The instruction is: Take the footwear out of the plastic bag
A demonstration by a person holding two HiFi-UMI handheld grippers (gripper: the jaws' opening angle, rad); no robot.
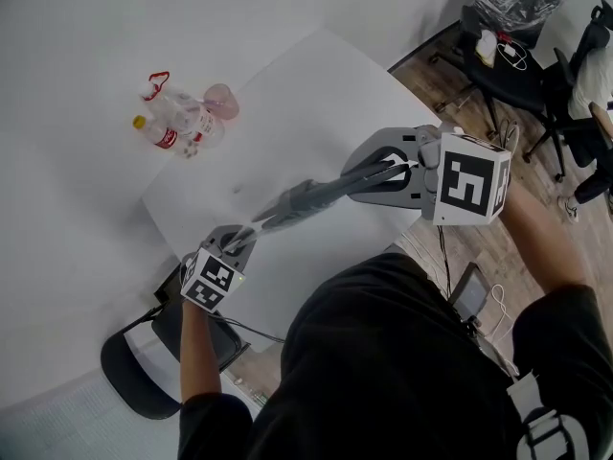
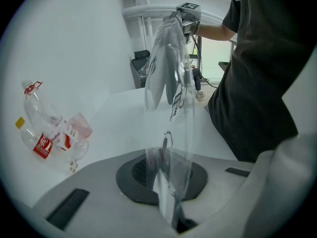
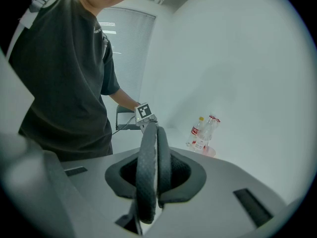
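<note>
A pair of dark grey slippers [image 1: 311,197] hangs in the air above the white table [image 1: 316,94], stretched between my two grippers. My right gripper [image 1: 378,175] is shut on the slippers; in the right gripper view their textured soles [image 3: 148,167] stand on edge, clamped in the right gripper [image 3: 151,187]. My left gripper [image 1: 244,238] is shut on the clear plastic bag [image 2: 171,152]. In the left gripper view the bag's film runs from the left gripper [image 2: 168,197] up to the slippers [image 2: 163,68].
Empty plastic bottles [image 1: 177,123] and a pink cup [image 1: 222,99] lie at the table's far left corner. A black chair [image 1: 144,362] stands below the left gripper. Office chairs [image 1: 517,60] stand on the wooden floor at the upper right.
</note>
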